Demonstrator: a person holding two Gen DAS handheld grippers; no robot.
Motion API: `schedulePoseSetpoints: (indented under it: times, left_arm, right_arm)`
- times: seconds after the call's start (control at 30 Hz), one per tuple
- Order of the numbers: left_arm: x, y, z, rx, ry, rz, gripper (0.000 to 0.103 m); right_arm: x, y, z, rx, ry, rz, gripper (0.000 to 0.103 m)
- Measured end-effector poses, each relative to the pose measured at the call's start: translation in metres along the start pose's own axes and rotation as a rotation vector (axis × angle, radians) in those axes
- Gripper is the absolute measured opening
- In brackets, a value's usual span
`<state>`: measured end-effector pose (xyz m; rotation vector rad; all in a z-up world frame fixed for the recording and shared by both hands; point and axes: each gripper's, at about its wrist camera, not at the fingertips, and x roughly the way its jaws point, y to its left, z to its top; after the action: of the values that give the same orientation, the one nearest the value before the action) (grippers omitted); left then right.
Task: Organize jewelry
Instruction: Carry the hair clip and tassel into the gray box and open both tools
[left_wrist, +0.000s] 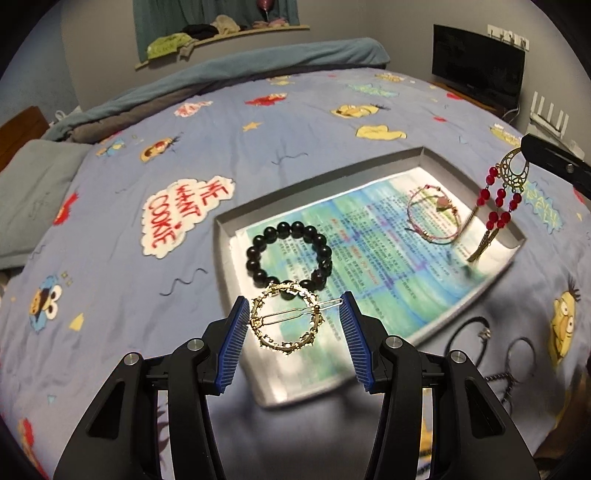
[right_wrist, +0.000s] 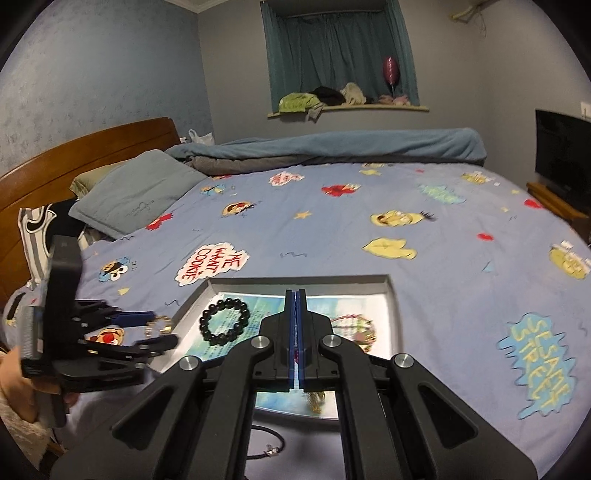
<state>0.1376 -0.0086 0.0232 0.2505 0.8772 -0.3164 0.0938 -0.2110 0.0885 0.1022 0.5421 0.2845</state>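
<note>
My left gripper (left_wrist: 293, 297) is shut on a gold ring hair clip (left_wrist: 284, 343), held across its blue pads (left_wrist: 236, 332) just above the near corner of a grey tray (left_wrist: 221, 236). On the tray's printed paper lie a black bead bracelet (left_wrist: 290, 254) and a pink cord bracelet (left_wrist: 434, 218). My right gripper (right_wrist: 295, 291) is shut on a gold earring (left_wrist: 513, 171) with red beads and a tassel, which dangles over the tray's right end. In the right wrist view only the tassel (right_wrist: 314, 402) shows below the jaws, and the left gripper (right_wrist: 164, 328) sits at the tray's left edge.
The tray rests on a blue cartoon bedsheet (left_wrist: 295, 129). Black hair ties (left_wrist: 521, 354) and a black cord (right_wrist: 266, 446) lie on the sheet near the tray's front. A grey pillow (right_wrist: 136, 192), a rolled blanket (right_wrist: 332, 147) and a TV (right_wrist: 565, 158) ring the bed.
</note>
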Motion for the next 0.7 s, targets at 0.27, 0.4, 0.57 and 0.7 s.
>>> schedulePoseSetpoints:
  times: [0.27,0.4,0.57,0.7]
  left_arm:
    - [0.028,-0.011,-0.005,0.030,0.057,-0.024,0.052]
    - [0.036,-0.010,-0.009,0.034,0.084,-0.027,0.052]
    - [0.041,-0.005,-0.009,0.019,0.110,-0.037,0.052]
    - [0.045,-0.001,-0.008,0.000,0.142,-0.058,0.053]
  right_arm:
    - [0.026,-0.001,-0.020,0.013,0.097,0.034,0.001]
    - [0.032,-0.012,-0.031,0.028,0.130,-0.011,0.001]
    - [0.037,-0.029,-0.042,0.043,0.165,-0.078,0.001]
    - [0.042,-0.041,-0.049,0.063,0.189,-0.111,0.001]
